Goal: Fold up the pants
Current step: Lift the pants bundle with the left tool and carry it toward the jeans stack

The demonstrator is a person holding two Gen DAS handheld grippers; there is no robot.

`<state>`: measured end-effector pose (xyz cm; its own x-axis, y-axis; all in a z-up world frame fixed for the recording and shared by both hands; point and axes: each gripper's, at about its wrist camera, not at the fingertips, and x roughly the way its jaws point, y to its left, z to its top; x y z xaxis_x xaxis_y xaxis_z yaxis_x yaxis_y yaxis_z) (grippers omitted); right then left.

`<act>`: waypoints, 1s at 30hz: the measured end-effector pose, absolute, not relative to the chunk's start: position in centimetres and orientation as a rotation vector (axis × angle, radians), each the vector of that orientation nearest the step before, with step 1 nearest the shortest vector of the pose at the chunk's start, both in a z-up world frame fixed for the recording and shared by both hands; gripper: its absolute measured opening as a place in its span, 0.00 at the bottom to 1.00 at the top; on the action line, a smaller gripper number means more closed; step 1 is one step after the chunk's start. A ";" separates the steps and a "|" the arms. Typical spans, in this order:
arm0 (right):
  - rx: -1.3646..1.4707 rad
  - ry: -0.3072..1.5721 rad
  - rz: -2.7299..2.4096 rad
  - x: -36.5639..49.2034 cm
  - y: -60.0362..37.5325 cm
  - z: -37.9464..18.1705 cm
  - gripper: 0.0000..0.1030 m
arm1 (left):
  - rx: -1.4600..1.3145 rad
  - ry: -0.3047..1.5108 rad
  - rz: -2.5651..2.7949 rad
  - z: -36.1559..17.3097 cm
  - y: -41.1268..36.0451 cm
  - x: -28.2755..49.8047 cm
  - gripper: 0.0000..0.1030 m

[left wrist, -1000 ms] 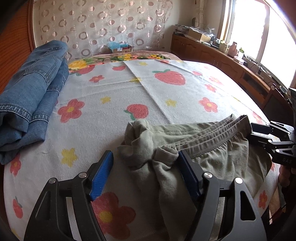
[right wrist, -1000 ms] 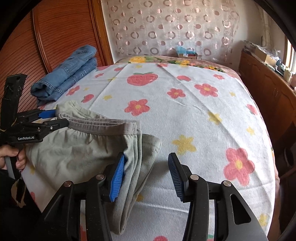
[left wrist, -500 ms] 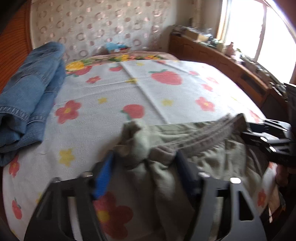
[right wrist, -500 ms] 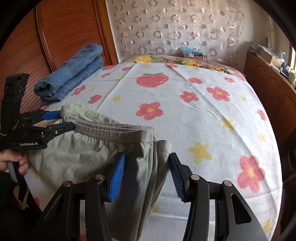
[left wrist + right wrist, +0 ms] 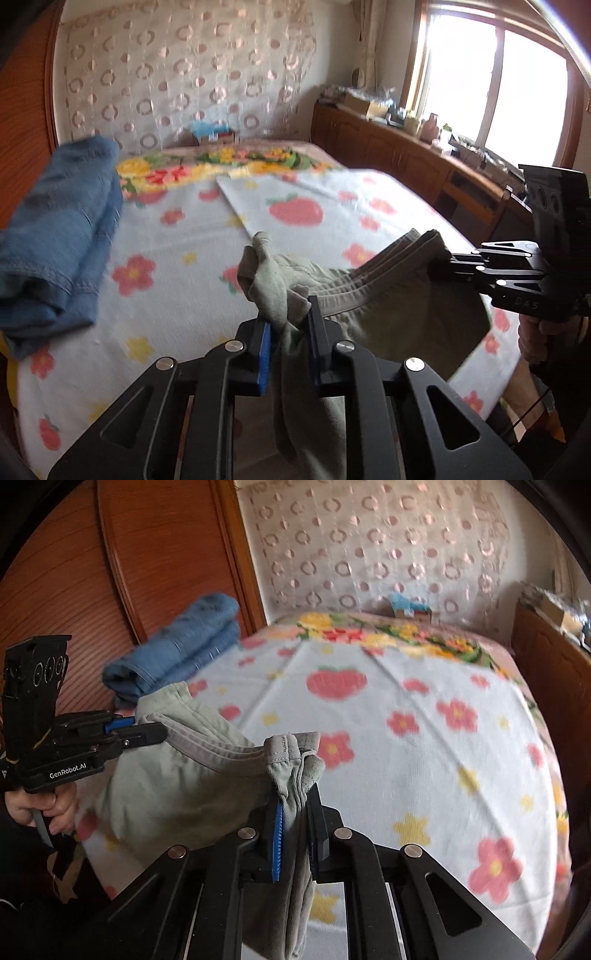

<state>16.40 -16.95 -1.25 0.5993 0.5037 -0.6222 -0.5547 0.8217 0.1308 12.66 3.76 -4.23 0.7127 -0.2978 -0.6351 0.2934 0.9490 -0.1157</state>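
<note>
Beyond both tongs spreads the flowered bed (image 5: 177,280), folded jeans (image 5: 55,258) far left of them, while the green pants (image 5: 388,314), earlier lying flat, now hang lifted between left tongs (image 5: 288,328) and right tongs (image 5: 297,812), each closing, clamped on the waistband.

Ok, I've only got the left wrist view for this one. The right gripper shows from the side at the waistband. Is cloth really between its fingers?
Observer: Yes. The right wrist view shows the right gripper closing its fingers on a bunched corner of the green pants, cloth pinched between them.
Operator: And what holds the left gripper?
Observer: A hand grips its handle; the left gripper's fingers are also closing, waistband cloth between them.
</note>
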 end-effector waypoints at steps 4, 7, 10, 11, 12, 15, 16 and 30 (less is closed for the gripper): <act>-0.110 0.632 0.629 16.2 -16.0 1.4 0.10 | -0.003 0.637 -0.310 -1.4 4.7 12.3 0.17; -0.137 0.576 0.642 16.2 -15.0 3.5 0.10 | -0.005 0.596 -0.289 0.4 5.8 12.5 0.17; -0.151 0.523 0.662 16.5 -13.9 5.4 0.10 | 0.004 0.560 -0.259 2.0 7.0 12.9 0.17; -0.157 0.509 0.670 16.7 -13.5 6.0 0.10 | 0.004 0.549 -0.248 2.5 7.5 13.1 0.17; -0.162 0.498 0.677 16.9 -13.2 6.5 0.10 | 0.003 0.537 -0.236 3.0 8.1 13.3 0.17; -0.181 0.470 0.694 17.8 -11.7 7.5 0.10 | 0.001 0.519 -0.203 3.8 9.5 14.0 0.17; -0.189 0.462 0.701 18.4 -11.1 7.7 0.10 | 0.001 0.515 -0.192 3.9 10.0 14.2 0.17; -0.205 0.415 0.793 26.9 -6.1 7.7 0.10 | -0.003 0.502 -0.044 4.9 16.0 17.5 0.17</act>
<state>26.89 -6.09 7.69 0.6268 0.6466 -0.4348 -0.7258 0.6875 -0.0238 17.54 16.03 4.91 0.8755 -0.0432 -0.4813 0.0416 0.9990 -0.0139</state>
